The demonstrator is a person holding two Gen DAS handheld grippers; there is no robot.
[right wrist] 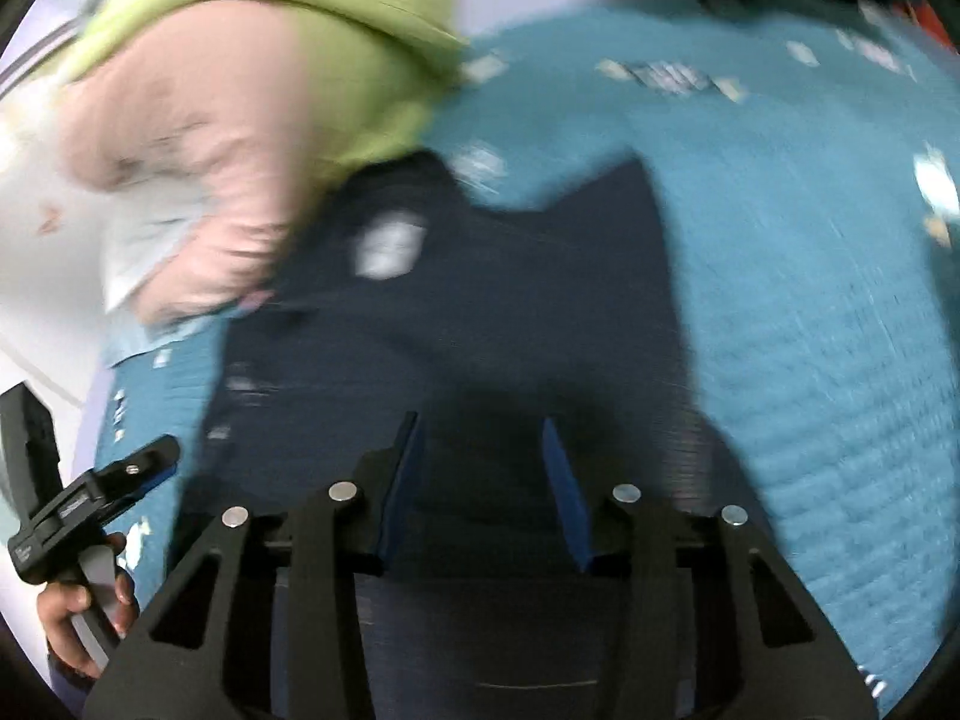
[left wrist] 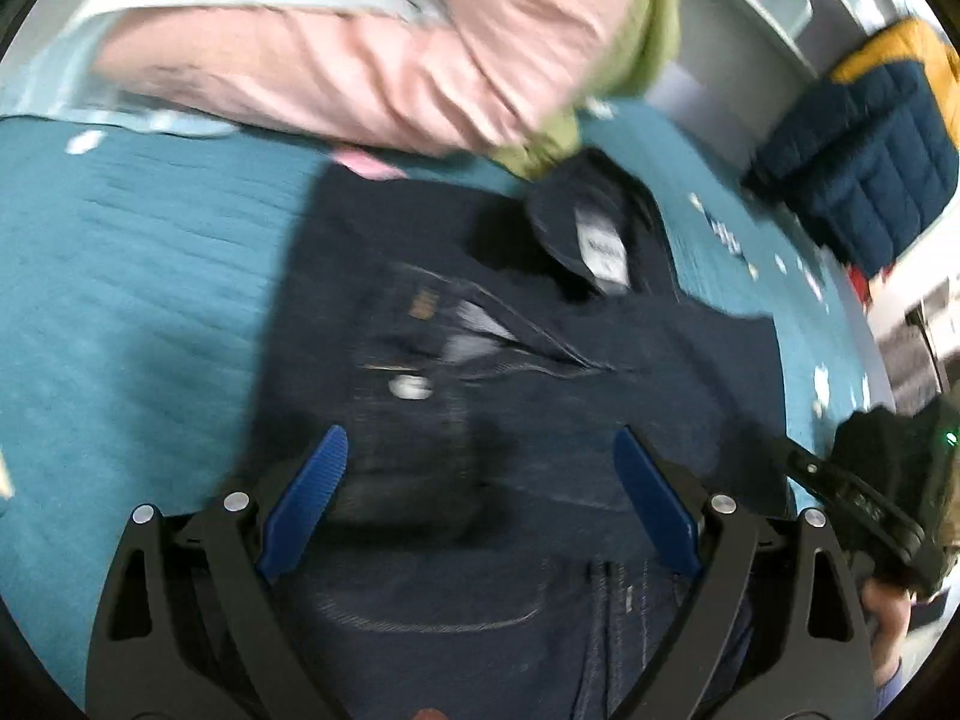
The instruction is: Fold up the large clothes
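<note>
Dark blue jeans [left wrist: 516, 372] lie folded on a teal bed cover [left wrist: 132, 312], waistband, button and white label showing. My left gripper [left wrist: 480, 456] is open above the jeans, its blue pads spread wide with nothing between them. In the right wrist view the jeans [right wrist: 480, 312] show as a dark blurred mass. My right gripper [right wrist: 483, 438] is open just over the denim, jaws apart and empty. The right gripper's body [left wrist: 864, 504] shows at the right edge of the left wrist view, and the left gripper's body [right wrist: 90, 504] at the left of the right wrist view.
A pink and green garment [left wrist: 384, 60] lies piled at the far side of the jeans; it also shows in the right wrist view [right wrist: 240, 90]. A navy and yellow puffer jacket [left wrist: 870, 138] sits at the far right. The teal cover [right wrist: 810, 300] spreads right of the jeans.
</note>
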